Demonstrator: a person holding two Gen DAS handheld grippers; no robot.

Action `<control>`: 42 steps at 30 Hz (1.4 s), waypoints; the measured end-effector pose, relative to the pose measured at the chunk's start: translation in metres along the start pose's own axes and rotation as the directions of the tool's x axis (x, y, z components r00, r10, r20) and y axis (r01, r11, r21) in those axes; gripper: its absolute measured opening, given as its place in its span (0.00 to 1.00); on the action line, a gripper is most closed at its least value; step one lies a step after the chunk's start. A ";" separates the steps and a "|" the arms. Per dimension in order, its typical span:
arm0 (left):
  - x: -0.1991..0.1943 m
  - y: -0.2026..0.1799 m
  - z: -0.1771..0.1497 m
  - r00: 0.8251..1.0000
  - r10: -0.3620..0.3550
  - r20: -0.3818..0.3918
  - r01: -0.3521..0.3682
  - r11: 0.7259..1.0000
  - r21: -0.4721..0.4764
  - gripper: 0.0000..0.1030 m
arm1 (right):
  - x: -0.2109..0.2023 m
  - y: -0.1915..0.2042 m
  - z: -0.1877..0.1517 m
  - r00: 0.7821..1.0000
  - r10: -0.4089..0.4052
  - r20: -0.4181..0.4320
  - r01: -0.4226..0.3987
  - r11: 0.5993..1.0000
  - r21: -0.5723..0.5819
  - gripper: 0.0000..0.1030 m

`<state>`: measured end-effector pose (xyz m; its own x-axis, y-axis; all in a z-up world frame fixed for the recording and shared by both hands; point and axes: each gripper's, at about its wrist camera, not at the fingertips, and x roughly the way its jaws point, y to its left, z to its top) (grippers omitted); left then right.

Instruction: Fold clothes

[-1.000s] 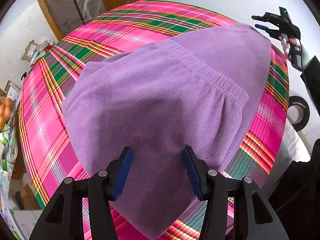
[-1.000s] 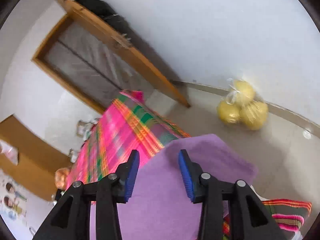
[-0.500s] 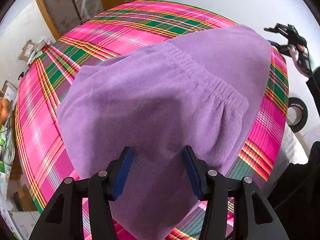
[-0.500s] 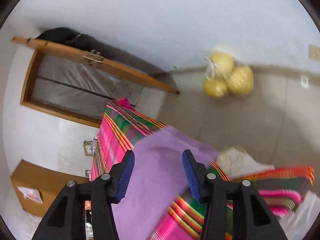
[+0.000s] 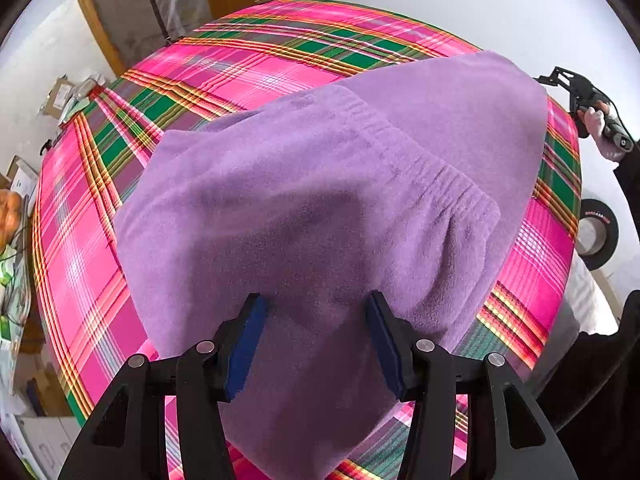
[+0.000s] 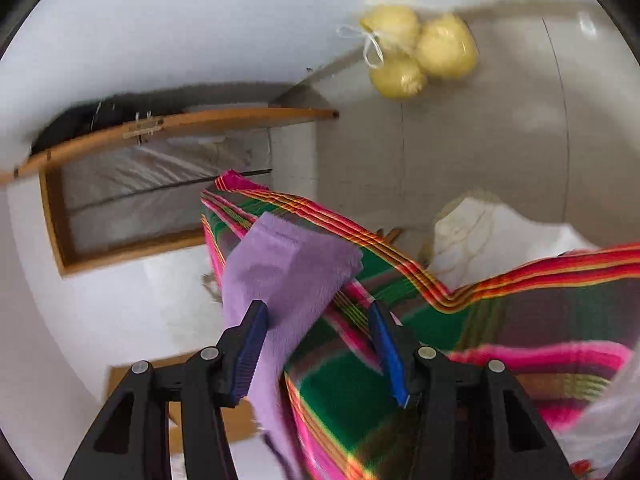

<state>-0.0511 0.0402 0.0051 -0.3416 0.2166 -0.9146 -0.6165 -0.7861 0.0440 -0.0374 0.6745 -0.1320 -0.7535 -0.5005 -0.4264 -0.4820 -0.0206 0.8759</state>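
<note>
Left gripper (image 5: 314,338) hanging right over the near end of the purple fleece garment (image 5: 320,208), jaws spread wide, nothing pinched. Right gripper (image 6: 318,344) also gaping, holding nothing, off past the table's far right edge, view tilted and blurry. Garment lying folded over on the plaid tablecloth (image 5: 248,60), elastic waistband (image 5: 420,148) showing across the top layer. Probably between folds.

Risks: grabbing only the top layer and undoing the fold; near end drooping past the table edge, so a sloppy tug could slide it all off. Slippery-looking cloth underneath, might bunch too.

Further out: tape roll (image 5: 598,234), bag of yellow fruit (image 6: 420,52), cardboard boxes (image 5: 64,94). Nothing really blocking.
</note>
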 end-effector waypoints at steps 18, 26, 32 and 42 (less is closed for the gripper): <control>0.002 0.004 0.003 1.000 -0.009 -0.005 0.009 1.000 -0.001 0.53 | 0.030 0.037 0.000 0.989 0.109 0.099 -0.092 0.982 -0.163 0.11; -0.005 0.003 0.007 1.000 -0.024 -0.001 0.024 1.000 0.020 0.54 | 0.007 0.092 -0.031 0.983 0.108 0.150 -0.040 0.916 -0.399 0.09; -0.013 0.001 0.010 0.999 -0.037 0.024 0.036 0.999 0.031 0.54 | 0.008 0.138 -0.082 0.984 0.117 0.135 -0.014 0.803 -0.596 0.09; -0.020 0.016 0.007 0.999 -0.032 0.042 0.035 0.997 -0.062 0.54 | 0.069 0.174 -0.197 0.999 0.022 -0.032 -0.039 0.618 -0.785 0.09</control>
<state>-0.0589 0.0275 0.0267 -0.3508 0.2659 -0.8979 -0.5825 -0.8127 -0.0131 -0.0850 0.4658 0.0359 -0.7495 -0.5279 -0.3993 0.0821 -0.6728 0.7353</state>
